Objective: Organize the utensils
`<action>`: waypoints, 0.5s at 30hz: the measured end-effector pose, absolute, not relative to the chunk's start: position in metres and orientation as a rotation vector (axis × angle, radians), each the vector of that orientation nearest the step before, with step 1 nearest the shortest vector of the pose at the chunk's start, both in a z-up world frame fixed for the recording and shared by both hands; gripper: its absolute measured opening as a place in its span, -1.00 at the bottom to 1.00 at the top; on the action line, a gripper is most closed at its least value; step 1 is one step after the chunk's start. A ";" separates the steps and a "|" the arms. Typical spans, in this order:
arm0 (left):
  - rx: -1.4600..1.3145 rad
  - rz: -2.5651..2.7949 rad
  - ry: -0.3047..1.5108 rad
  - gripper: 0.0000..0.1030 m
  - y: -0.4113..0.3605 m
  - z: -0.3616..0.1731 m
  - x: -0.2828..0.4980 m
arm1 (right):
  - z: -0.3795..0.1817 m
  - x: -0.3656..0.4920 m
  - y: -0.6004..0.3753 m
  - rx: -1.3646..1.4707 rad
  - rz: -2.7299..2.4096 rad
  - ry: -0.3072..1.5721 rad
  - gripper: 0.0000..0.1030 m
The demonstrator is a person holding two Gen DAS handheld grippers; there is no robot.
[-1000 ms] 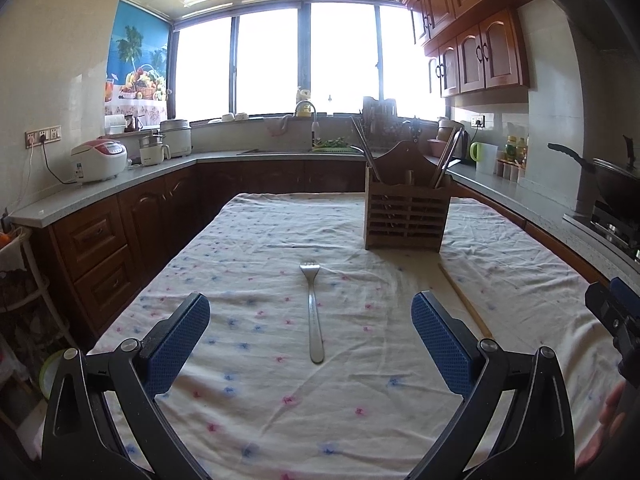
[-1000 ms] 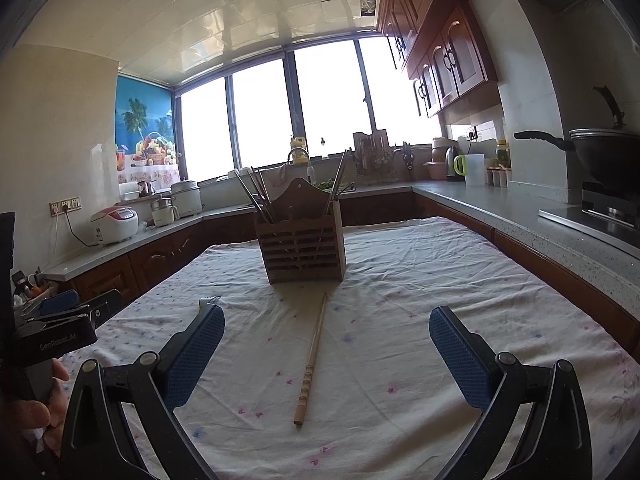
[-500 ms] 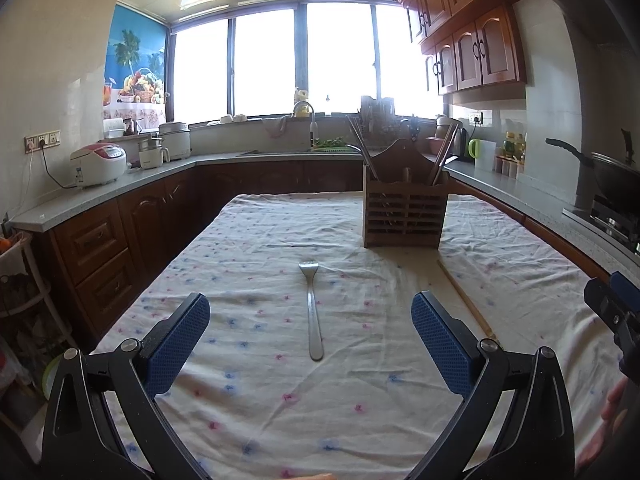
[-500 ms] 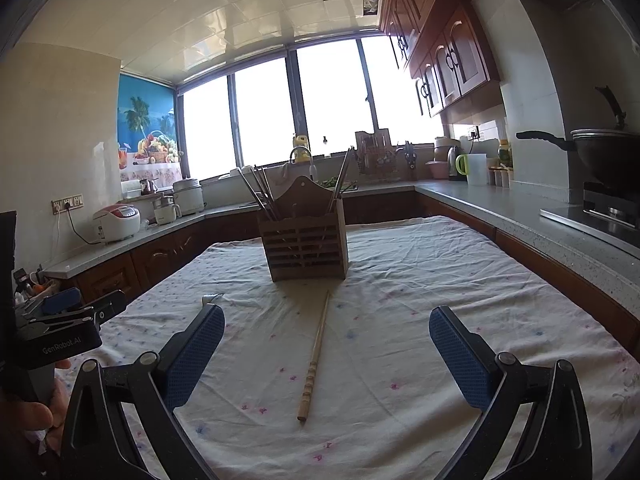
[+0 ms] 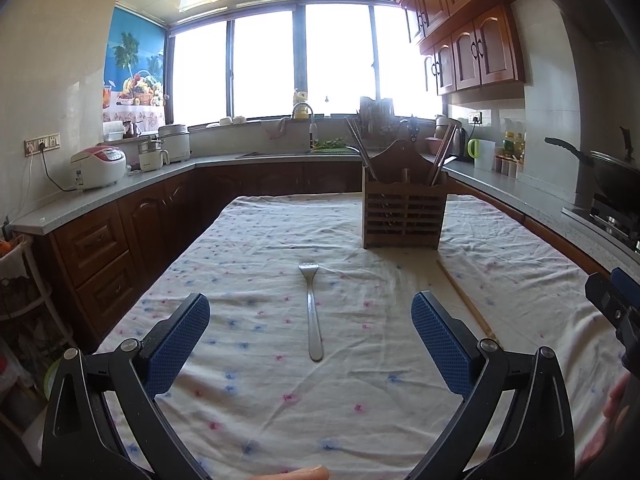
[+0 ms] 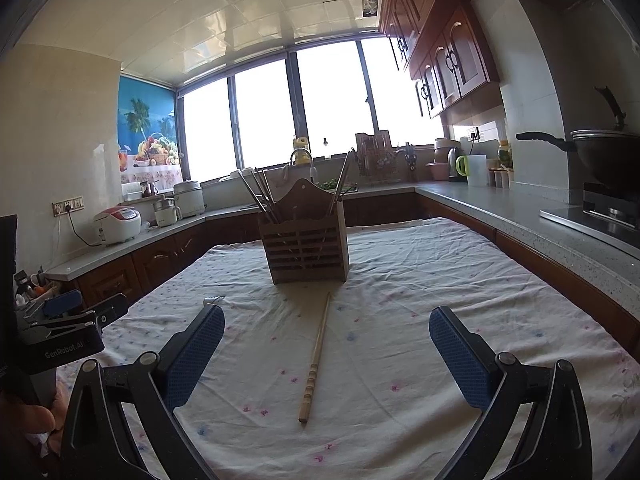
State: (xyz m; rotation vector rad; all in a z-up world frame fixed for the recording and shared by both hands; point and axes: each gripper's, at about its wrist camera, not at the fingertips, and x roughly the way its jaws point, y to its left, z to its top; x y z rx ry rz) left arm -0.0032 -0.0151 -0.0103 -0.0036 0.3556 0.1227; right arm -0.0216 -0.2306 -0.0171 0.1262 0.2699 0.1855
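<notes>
A metal fork (image 5: 312, 312) lies on the white dotted tablecloth (image 5: 280, 392), tines away from me, between the open jaws of my left gripper (image 5: 311, 332). A wooden chopstick (image 6: 316, 358) lies on the cloth between the open jaws of my right gripper (image 6: 326, 344); it also shows in the left wrist view (image 5: 466, 300). A wooden slatted utensil holder (image 5: 404, 210) stands further back with several chopsticks in it; it also shows in the right wrist view (image 6: 306, 242). Both grippers are empty and hover above the cloth.
Kitchen counters (image 5: 104, 196) wrap around the table. A rice cooker (image 5: 98, 166) stands at the left, a wok (image 6: 600, 156) on the stove at the right. The left gripper's body (image 6: 64, 332) shows at the left edge of the right wrist view.
Both views have shifted slightly; the fork and chopstick sit a little nearer in each view. Both grippers stay open and empty.
</notes>
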 end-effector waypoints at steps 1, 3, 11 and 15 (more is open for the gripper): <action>-0.004 0.122 0.356 1.00 -0.015 -0.010 -0.003 | -0.017 -0.022 -0.231 0.128 0.186 0.269 1.00; -0.004 0.121 0.360 1.00 -0.015 -0.010 -0.003 | -0.016 -0.022 -0.231 0.129 0.186 0.268 1.00; -0.002 0.115 0.370 1.00 -0.015 -0.011 -0.002 | -0.014 -0.022 -0.231 0.131 0.192 0.268 1.00; 0.000 0.119 0.373 1.00 -0.015 -0.012 -0.002 | -0.013 -0.021 -0.231 0.133 0.195 0.266 1.00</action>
